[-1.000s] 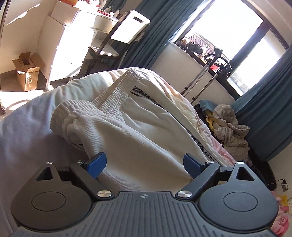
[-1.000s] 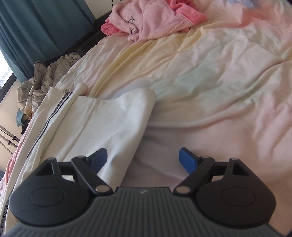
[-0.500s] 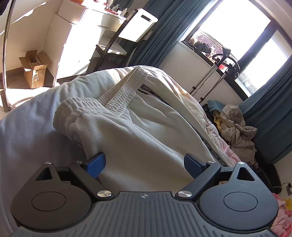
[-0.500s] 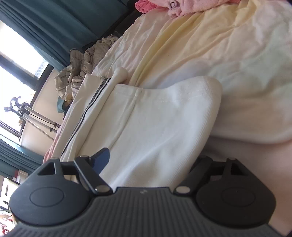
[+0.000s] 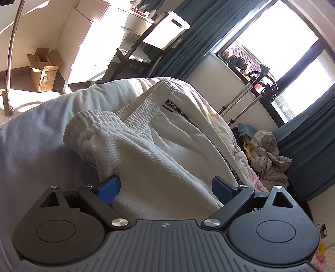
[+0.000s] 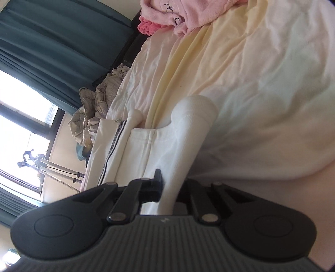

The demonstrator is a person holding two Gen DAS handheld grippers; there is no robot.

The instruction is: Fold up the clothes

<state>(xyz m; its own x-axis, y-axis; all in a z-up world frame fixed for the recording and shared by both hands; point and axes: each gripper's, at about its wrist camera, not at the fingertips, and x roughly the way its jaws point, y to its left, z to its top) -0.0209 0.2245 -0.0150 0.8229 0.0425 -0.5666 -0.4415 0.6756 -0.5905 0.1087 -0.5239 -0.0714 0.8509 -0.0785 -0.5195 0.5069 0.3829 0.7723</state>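
Both grippers were at the white pants (image 5: 167, 159) lying long on the bed (image 6: 261, 73), not folded up yet: the right gripper (image 6: 167, 188) pinched the leg end tight, while the left gripper (image 5: 165, 188) sat wide open around the waist end.

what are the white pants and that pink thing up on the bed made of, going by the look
The white pants: likely a matte cotton-type knit, as for sweatpants; fine ribbed lines show in the cloth and the waistband is gathered elastic. The pink garment: looks like plush fleece or terry, with a fuzzy, soft nap. Exact fibre cannot be told.
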